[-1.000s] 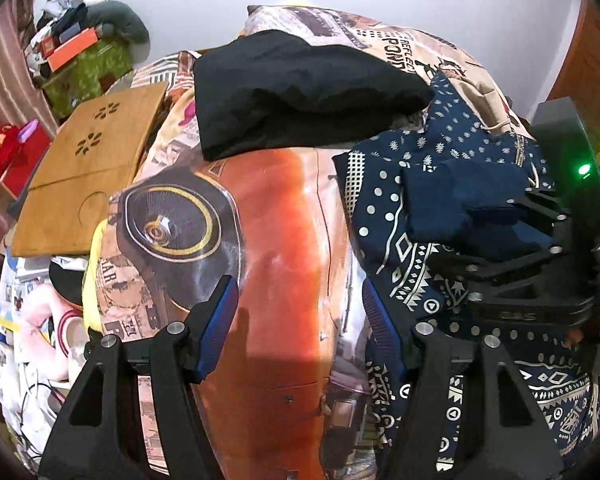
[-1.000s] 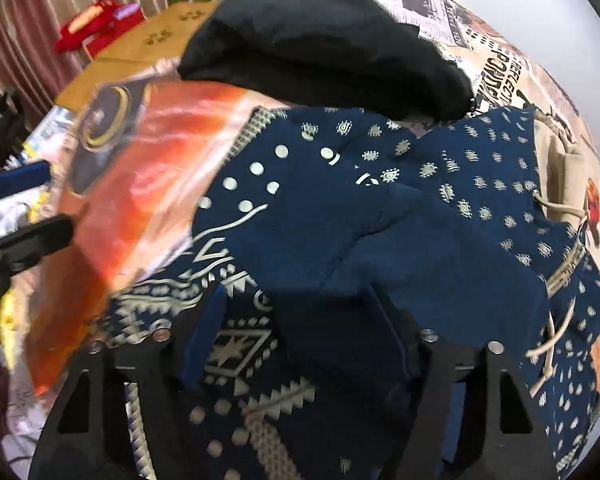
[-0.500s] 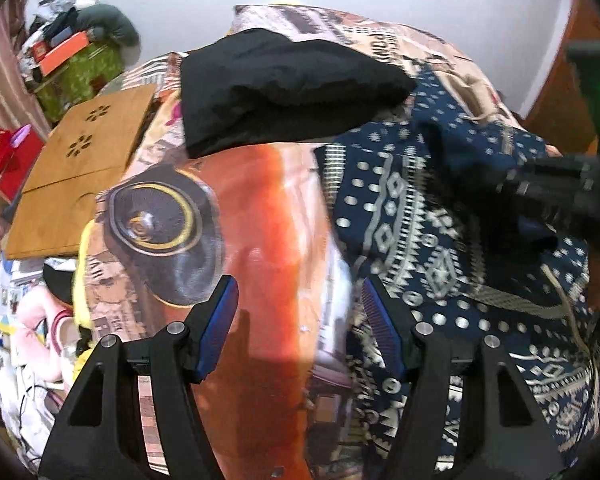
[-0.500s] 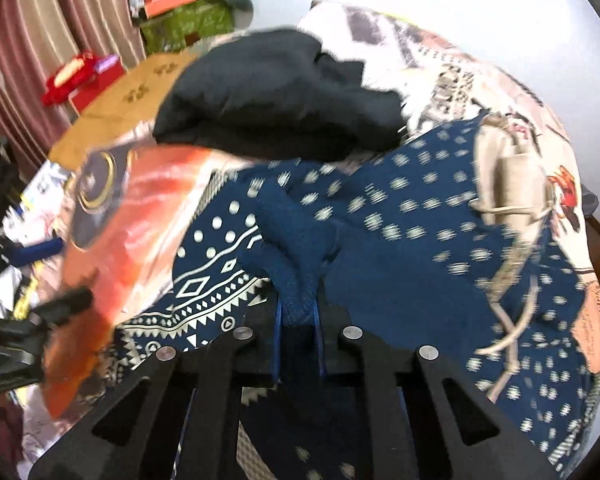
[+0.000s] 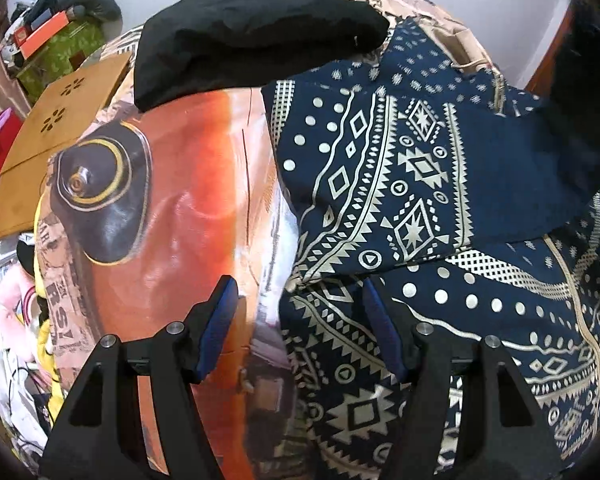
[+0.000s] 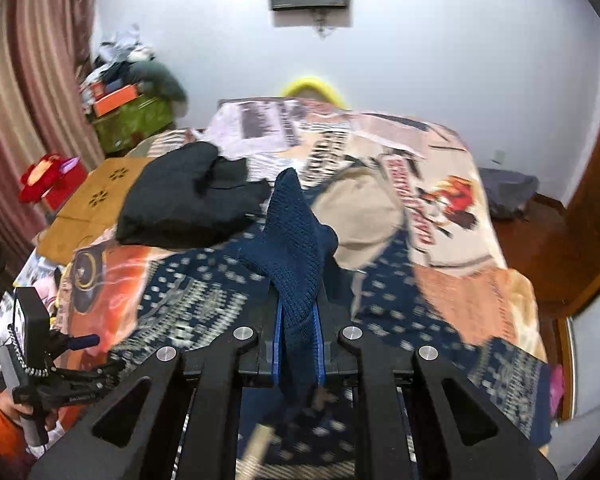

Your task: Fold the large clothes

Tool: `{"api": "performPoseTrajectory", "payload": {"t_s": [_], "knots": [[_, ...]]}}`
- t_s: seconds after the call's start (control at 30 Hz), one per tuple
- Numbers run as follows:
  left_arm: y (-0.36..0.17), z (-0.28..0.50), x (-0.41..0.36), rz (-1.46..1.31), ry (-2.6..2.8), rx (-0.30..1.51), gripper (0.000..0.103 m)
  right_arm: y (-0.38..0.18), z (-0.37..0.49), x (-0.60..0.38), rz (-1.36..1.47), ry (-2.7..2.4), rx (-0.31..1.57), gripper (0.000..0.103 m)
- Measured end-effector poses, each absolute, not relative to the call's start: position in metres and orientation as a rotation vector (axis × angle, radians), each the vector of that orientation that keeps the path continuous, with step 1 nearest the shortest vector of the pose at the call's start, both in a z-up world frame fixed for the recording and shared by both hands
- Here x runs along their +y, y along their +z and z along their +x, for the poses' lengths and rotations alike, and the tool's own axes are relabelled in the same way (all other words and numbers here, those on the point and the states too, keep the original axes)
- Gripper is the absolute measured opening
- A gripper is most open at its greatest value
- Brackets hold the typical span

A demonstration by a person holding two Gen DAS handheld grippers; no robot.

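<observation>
A printed bedspread with an orange car picture (image 5: 204, 208) covers the bed, and the large navy garment with cream geometric print (image 5: 400, 184) lies across it from 12 to 5 o'clock in the left view, below a bundled black cloth (image 5: 244, 36) at 12. The right gripper (image 6: 296, 344) has its jaws pinched on a raised knitted navy fold of that garment; the left gripper (image 5: 296, 332) hangs with jaws wide, empty, over its near edge.

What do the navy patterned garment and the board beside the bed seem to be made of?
The navy garment looks like knit fabric: an open, looped weave shows where the right gripper pinches it, with cream printed motifs. The board looks like matte wood or bamboo, with cut-out flower holes.
</observation>
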State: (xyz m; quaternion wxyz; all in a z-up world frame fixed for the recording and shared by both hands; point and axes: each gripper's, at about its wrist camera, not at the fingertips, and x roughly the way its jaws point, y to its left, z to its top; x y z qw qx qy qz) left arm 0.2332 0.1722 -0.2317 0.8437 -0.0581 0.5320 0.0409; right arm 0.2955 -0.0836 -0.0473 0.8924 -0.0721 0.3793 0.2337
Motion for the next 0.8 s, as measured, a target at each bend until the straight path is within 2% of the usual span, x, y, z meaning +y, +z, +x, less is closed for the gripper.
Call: {"api": "performPoseTrajectory", "payload": {"t_s": [0.2, 0.4, 0.6, 0.7, 0.77, 0.8], "knots": [[-0.249, 0.237, 0.171, -0.139, 0.125, 1.169, 0.064, -0.064, 0.300, -0.139, -0.093, 0.406, 0.850, 0.011], [-0.252, 0.240, 0.170, -0.156, 0.153, 1.173, 0.064, -0.106, 0.303, -0.184, 0.016, 0.367, 0.999, 0.011], [-0.255, 0.241, 0.178, -0.144, 0.170, 1.172, 0.066, -0.137, 0.294, -0.210, 0.068, 0.346, 1.119, 0.016], [-0.255, 0.240, 0.173, -0.116, 0.182, 1.178, 0.066, -0.137, 0.289, -0.220, 0.099, 0.343, 1.125, 0.032], [-0.253, 0.239, 0.171, -0.094, 0.188, 1.186, 0.066, -0.131, 0.284, -0.226, 0.109, 0.324, 1.105, 0.051], [-0.250, 0.239, 0.168, -0.089, 0.187, 1.186, 0.066, -0.126, 0.281, -0.230, 0.109, 0.313, 1.082, 0.052]]}}
